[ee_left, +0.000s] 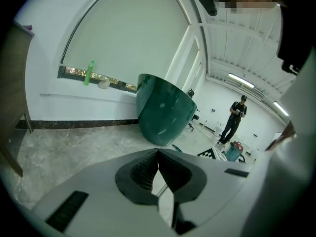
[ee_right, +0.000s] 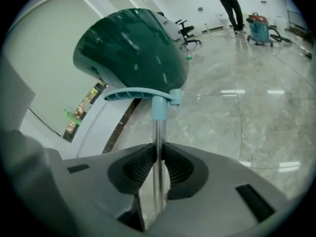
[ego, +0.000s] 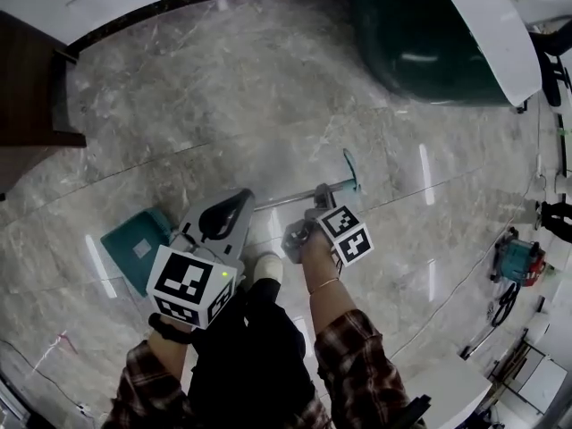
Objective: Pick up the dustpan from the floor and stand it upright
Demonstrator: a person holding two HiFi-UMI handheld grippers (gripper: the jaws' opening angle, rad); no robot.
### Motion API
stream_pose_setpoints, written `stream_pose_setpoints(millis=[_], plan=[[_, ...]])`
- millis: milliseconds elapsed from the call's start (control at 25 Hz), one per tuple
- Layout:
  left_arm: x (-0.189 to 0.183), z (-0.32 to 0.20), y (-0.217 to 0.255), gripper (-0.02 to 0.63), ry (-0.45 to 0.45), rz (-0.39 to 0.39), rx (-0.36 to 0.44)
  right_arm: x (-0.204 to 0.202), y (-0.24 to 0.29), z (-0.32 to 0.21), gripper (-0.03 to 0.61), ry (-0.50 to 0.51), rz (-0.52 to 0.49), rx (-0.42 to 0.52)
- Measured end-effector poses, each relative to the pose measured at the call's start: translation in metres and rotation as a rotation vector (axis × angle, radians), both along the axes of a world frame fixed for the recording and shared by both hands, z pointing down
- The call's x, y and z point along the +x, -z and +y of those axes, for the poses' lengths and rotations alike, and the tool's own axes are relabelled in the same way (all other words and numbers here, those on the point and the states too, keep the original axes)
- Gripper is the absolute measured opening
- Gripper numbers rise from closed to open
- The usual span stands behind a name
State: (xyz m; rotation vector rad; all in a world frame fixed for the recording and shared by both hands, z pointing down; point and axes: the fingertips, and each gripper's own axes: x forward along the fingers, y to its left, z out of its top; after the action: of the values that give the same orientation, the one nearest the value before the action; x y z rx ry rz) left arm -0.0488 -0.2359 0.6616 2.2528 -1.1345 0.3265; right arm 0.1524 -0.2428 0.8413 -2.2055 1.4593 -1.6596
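Over the floor (ego: 268, 88), the right gripper (ee_right: 158, 152) is clamping the dustpan (ego: 138, 244) by its pole (ee_right: 158, 127); the left gripper (ee_left: 158, 157) is staying out, jaws closed and empty. Best lifting steadily.

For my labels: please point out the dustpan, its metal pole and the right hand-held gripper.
dustpan (ego: 130, 239), head view, teal pan.
metal pole (ee_right: 157, 131), right gripper view, shaft above the jaws.
right hand-held gripper (ee_right: 158, 149), right gripper view, between its fingertips.

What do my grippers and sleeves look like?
The left gripper and right gripper are light grey with black ribbed pads. Each carries a white cube with black square markers. Red-and-dark plaid sleeves; thin bracelet on the right wrist.
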Motion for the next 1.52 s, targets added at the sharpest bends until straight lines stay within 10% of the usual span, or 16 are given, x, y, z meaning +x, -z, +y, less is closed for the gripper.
stream_pose_setpoints(millis=[720, 1200, 1520], plan=[[-0.065, -0.027, 0.15, 0.011, 0.153, -0.009, 0.047, -0.002, 0.209, -0.106, 0.08, 0.212, 0.328, 0.2], [-0.065, -0.019, 0.242, 0.011, 0.243, -0.04, 0.132, -0.112, 0.296, -0.048, 0.08, 0.747, 0.532, 0.332], [-0.08, 0.023, 0.241, 0.011, 0.314, -0.067, 0.117, -0.133, 0.298, -0.008, 0.08, 0.878, 0.531, 0.361]])
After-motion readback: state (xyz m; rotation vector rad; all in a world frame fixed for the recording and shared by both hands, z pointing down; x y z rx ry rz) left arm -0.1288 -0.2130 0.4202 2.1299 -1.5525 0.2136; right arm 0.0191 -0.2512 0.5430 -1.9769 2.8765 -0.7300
